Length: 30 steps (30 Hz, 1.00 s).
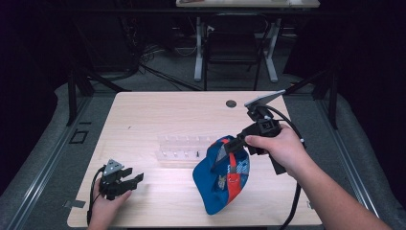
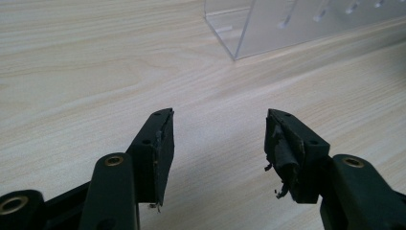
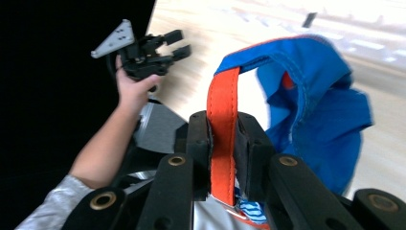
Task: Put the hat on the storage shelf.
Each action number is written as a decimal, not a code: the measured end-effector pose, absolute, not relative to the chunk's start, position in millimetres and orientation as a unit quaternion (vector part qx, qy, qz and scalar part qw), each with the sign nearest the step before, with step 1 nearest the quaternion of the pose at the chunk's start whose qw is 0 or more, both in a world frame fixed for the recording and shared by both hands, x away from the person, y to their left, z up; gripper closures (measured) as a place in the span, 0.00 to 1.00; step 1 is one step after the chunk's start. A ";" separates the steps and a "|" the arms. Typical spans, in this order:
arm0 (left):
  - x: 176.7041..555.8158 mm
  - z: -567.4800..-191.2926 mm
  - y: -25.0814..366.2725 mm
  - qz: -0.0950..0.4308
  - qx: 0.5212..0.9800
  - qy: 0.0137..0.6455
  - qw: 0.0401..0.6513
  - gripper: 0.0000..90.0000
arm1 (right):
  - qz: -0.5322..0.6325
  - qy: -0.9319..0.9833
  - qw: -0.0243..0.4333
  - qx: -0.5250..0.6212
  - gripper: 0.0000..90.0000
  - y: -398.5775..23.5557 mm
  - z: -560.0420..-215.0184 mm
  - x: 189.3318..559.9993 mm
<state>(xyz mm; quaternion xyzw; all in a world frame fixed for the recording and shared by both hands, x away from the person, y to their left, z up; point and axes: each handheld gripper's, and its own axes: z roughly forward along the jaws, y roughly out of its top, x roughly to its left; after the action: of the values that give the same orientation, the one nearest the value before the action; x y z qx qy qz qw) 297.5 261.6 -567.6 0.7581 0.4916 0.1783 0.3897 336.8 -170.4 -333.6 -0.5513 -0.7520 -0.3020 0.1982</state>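
Near the front-left corner of the pale wooden desk (image 1: 158, 110), left tongs (image 1: 128, 181) held low in the person's left hand (image 1: 107, 203), black jaws spread wide and pointing toward the desk's middle, nothing between them and nothing touched; bare wood grain visible between the two worn pads (image 2: 163, 143) in the left gripper view. Ahead of them, toward the desk's centre, a clear acrylic rack with a row of small pegs (image 1: 184, 148), one transparent corner (image 2: 234, 33) showing at the top of the left gripper view, well apart from the jaws. Just right of the rack, a blue fabric cap with an orange strap and striped lining (image 1: 222, 177), hanging off the desk at its upper end and drooping toward the front edge, long axis running steeply from upper right down to lower left, opening turned up toward the high camera, lowest part near or on the wood, contact hard to tell. At the cap's upper right, right tongs (image 1: 233, 143) clamped shut on the orange strap (image 3: 223, 139), the band pinched flat between the two pads and running upright through them, blue cloth (image 3: 316, 110) hanging beyond the jaws. Gripped in the person's right hand (image 1: 280, 146), angled down and leftward from above the desk's right half, cable trailing to the front edge. Cap thus directly below and left of the right tongs, well to the right of the left tongs with the rack's near end between.
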 end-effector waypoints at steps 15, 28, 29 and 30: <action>297.5 -567.8 261.0 0.178 0.757 0.493 0.391 0.49 | -0.325 -0.730 0.236 -0.553 0.86 -165.7 -327.1 342.2; 297.6 -567.4 261.2 0.179 0.756 0.493 0.392 0.49 | -0.366 -0.716 0.237 -0.545 0.86 -166.5 -304.1 349.6; 297.6 -567.4 261.1 0.179 0.756 0.492 0.391 0.49 | -0.366 -0.716 0.237 -0.545 0.86 -166.5 -304.1 349.6; 297.4 -567.0 261.1 0.176 0.758 0.492 0.390 0.49 | -0.369 -0.712 0.238 -0.548 0.86 -165.7 -302.8 350.0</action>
<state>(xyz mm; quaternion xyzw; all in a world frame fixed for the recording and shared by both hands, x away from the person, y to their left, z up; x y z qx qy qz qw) 297.4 261.1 -567.0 0.7584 0.4920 0.1764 0.3895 350.0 -165.7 -302.8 -0.5485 -0.7116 -0.3689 0.2382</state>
